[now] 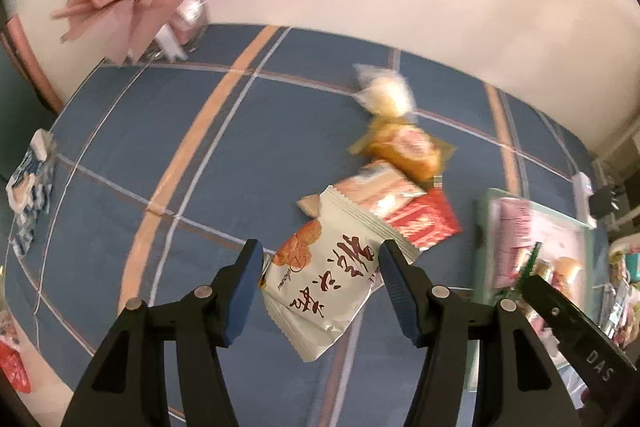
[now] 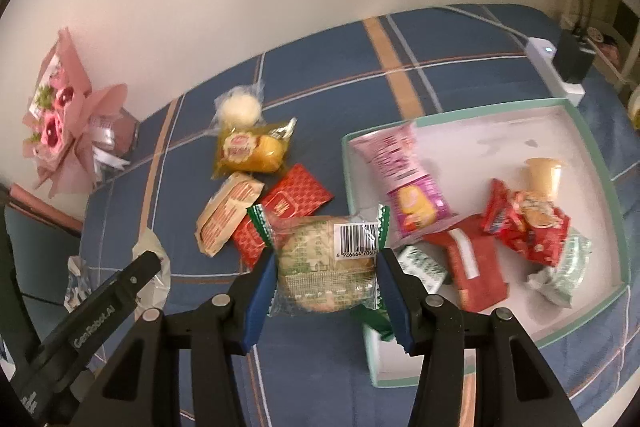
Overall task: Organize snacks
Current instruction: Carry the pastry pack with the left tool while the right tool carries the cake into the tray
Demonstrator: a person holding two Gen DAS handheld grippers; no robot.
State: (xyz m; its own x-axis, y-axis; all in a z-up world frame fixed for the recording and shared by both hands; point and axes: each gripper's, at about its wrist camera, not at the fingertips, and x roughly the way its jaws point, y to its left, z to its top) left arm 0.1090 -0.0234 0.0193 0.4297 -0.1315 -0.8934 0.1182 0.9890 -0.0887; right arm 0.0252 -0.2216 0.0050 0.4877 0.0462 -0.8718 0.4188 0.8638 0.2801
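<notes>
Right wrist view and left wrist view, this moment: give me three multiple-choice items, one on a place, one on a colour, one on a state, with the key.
1. Where is the pink packet?
A. Inside the green-rimmed tray
B. Beside the bouquet
C. In the left gripper

2. What colour is the packet the left gripper holds?
A. Red
B. White
C. Yellow

3. What is the right gripper doing?
A. Open over nothing
B. Shut on a round cake in a clear wrapper
C. Pressing a red packet

Key: 1 A, the pink packet lies within the tray's rim. 2 B, a white packet with red print sits between the pads. 3 B, both blue pads press the wrapper's sides.
</notes>
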